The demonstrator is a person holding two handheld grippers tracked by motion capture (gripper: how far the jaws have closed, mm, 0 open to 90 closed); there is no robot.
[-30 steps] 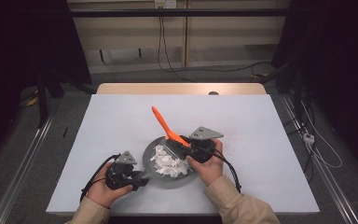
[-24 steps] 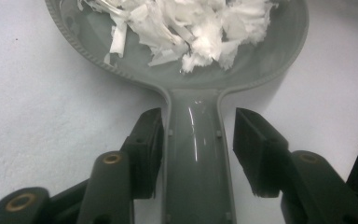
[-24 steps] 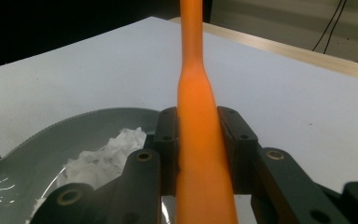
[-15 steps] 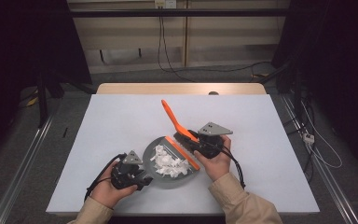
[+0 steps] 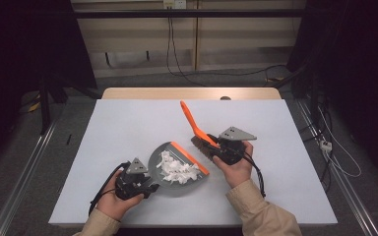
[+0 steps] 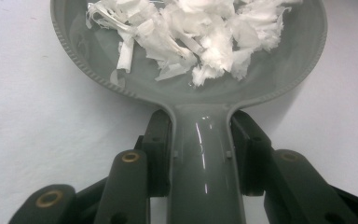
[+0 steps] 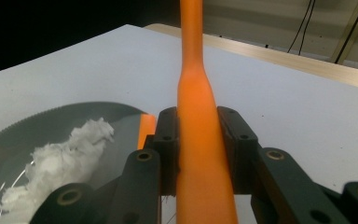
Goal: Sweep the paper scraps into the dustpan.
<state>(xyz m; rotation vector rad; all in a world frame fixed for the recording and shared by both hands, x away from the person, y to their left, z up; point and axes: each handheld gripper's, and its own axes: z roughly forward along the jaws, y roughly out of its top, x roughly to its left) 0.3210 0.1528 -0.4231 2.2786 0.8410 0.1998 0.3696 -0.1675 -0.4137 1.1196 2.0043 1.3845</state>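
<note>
A grey dustpan (image 5: 165,184) with an orange lip (image 5: 189,157) lies on the white table, and white paper shreds (image 5: 177,169) are piled inside it. My left gripper (image 5: 150,186) is shut on the pan's handle (image 6: 205,154), which sits between the pads of the left gripper (image 6: 203,126); the shreds (image 6: 205,37) fill the pan (image 6: 88,70) ahead. My right gripper (image 5: 214,147) is shut on an orange brush (image 5: 192,120), just right of the lip. In the right gripper view, the brush handle (image 7: 198,116) rises between the pads of the right gripper (image 7: 198,140), with the pan (image 7: 42,121) and shreds (image 7: 70,149) at the left.
The white table top (image 5: 128,123) stretches bare to the left and far side, ending in a wooden strip (image 5: 192,93) at the back. Cables (image 5: 334,157) run over the floor to the right of the table.
My right gripper has carried the brush to the right, off the pan and past its orange lip. The left gripper and the pan have stayed put.
</note>
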